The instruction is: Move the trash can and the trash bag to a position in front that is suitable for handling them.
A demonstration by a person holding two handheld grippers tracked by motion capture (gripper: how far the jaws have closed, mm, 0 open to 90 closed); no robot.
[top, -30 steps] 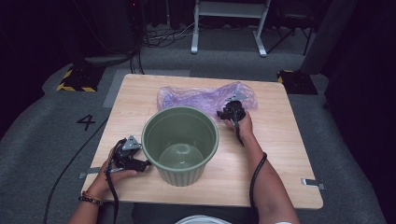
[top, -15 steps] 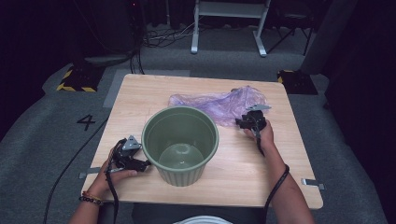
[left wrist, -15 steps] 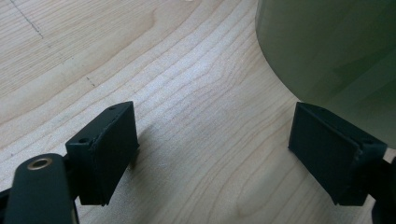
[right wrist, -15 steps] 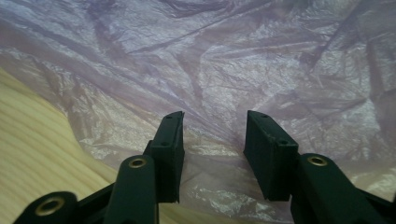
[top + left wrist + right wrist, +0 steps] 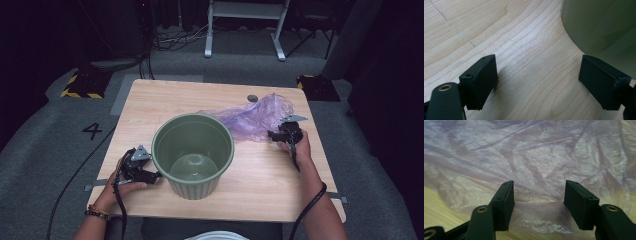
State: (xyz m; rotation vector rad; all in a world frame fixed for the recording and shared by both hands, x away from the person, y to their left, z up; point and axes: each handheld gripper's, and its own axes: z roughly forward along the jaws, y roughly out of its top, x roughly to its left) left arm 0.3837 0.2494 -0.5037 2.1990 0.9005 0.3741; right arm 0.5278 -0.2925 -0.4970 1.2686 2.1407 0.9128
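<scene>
Right gripper (image 5: 274, 134) sitting at edge of purple plastic bag (image 5: 255, 120) on far right of table (image 5: 150, 105), jaws just opening, film lying loose between them. Left gripper (image 5: 156, 176) resting beside green pot (image 5: 192, 152), jaws standing apart, gripping nothing.

We are counting one green pot (image 5: 193, 155), one purple plastic bag (image 5: 255, 120), one small dark disc (image 5: 252, 98), and two grippers, left gripper (image 5: 150, 175) and right gripper (image 5: 274, 134).

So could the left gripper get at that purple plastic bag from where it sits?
Probably not directly: the left gripper sits against the near-left side of the green pot, which stands between it and the purple plastic bag.
</scene>
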